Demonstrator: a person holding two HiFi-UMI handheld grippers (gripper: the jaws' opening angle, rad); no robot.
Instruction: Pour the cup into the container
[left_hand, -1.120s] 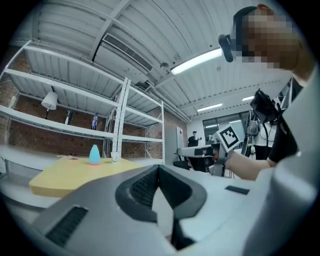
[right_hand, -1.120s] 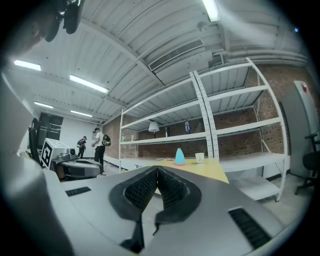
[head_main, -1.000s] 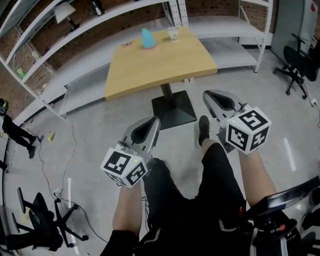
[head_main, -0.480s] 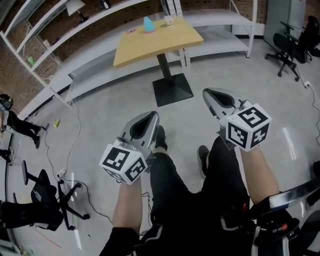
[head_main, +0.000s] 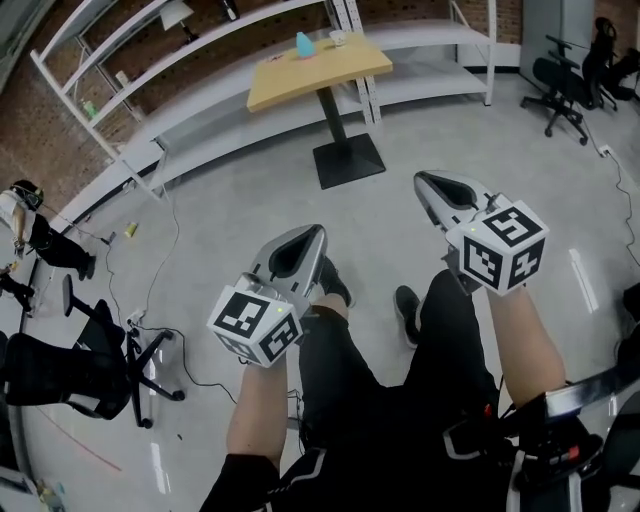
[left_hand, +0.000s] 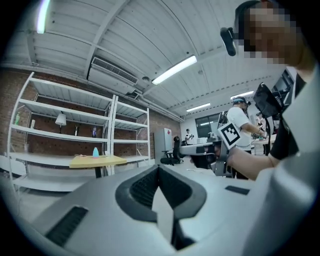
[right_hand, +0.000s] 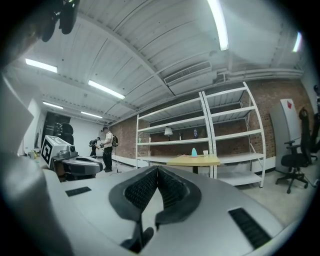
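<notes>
A wooden pedestal table stands far ahead across the floor. On it are a turquoise cone-shaped container and a small white cup. The right gripper view shows the same container and cup in the distance. In the left gripper view only the container can be made out. My left gripper and right gripper hang at waist height above the person's legs. Both point toward the table, shut, with nothing between their jaws. Neither is near the table.
White shelving runs along the brick wall behind the table. Office chairs stand at the left and at the far right. Cables lie on the grey floor. Other people stand in the distance.
The table with the cup and container has shrunk toward the top of the head view as the person backed away. Both grippers keep the same shut pose.
</notes>
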